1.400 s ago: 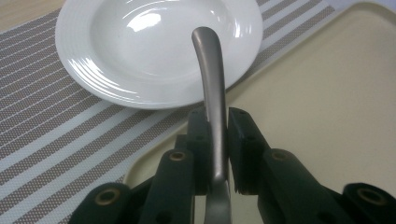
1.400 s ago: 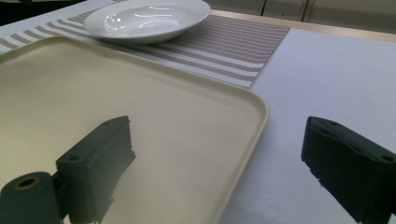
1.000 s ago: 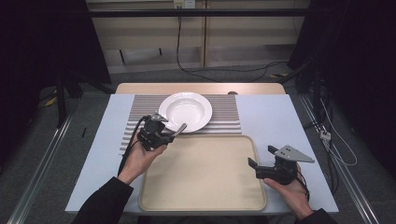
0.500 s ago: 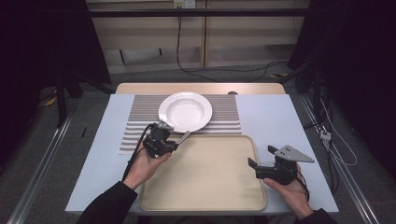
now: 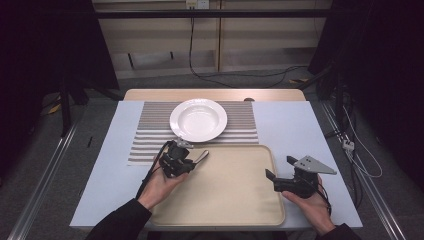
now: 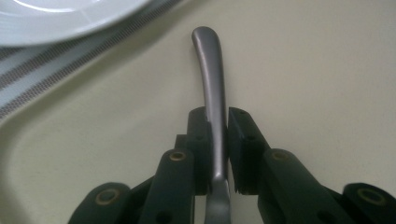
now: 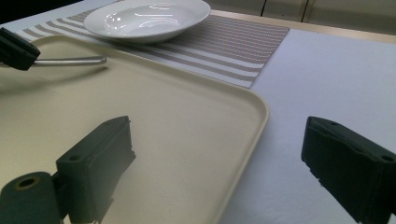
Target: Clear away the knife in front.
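Observation:
My left gripper [image 5: 190, 162] is shut on a metal utensil [image 5: 201, 156], held just over the far left corner of the beige tray [image 5: 230, 195]. In the left gripper view the jaws [image 6: 217, 119] clamp the utensil's handle [image 6: 209, 70], whose rounded end points away from me; its other end is hidden. The right gripper view shows that handle [image 7: 70, 60] sticking out level above the tray [image 7: 187, 121]. My right gripper [image 5: 280, 169] stands open by the tray's right rim, one jaw over the tray and one over the table, with nothing between them [image 7: 219, 140].
A white deep plate [image 5: 198, 120] sits on a striped placemat [image 5: 150, 137] just beyond the tray. The plate [image 7: 147, 18] lies close to the left gripper. The pale blue tabletop [image 5: 295, 125] lies bare to the right of the placemat.
The left hand has moved toward me and down with the utensil, from beside the plate over the placemat to the tray's far left corner. The right hand has stayed in place.

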Demonstrator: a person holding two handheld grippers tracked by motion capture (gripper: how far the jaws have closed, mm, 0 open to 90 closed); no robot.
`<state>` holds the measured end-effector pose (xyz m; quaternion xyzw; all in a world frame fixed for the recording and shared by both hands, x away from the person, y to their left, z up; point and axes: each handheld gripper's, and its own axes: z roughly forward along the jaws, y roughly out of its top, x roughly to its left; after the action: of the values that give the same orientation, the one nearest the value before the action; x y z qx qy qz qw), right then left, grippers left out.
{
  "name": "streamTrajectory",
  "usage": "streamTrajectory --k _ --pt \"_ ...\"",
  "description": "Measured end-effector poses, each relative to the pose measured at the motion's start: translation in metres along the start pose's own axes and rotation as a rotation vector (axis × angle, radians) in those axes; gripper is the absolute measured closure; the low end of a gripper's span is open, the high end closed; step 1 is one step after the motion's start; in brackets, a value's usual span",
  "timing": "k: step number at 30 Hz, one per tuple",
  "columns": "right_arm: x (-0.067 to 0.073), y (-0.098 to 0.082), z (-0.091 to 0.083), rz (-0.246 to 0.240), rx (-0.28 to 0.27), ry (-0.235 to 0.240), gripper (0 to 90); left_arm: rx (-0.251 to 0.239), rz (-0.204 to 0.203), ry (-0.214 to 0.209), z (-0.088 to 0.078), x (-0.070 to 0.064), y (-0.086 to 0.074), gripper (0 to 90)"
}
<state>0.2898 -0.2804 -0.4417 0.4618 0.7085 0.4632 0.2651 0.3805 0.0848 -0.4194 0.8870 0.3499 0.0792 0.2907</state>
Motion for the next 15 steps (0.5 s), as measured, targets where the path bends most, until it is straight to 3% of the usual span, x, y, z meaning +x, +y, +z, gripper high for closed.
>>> streamTrajectory --k 9,15 --pt "0.0 0.0 0.0 0.0 0.0 0.0 8.7 0.052 0.009 -0.003 0.011 -0.007 -0.006 80.0" --pt "0.0 0.0 0.0 0.001 0.0 0.001 8.7 0.054 0.0 -0.013 0.011 -0.005 -0.007 80.0"
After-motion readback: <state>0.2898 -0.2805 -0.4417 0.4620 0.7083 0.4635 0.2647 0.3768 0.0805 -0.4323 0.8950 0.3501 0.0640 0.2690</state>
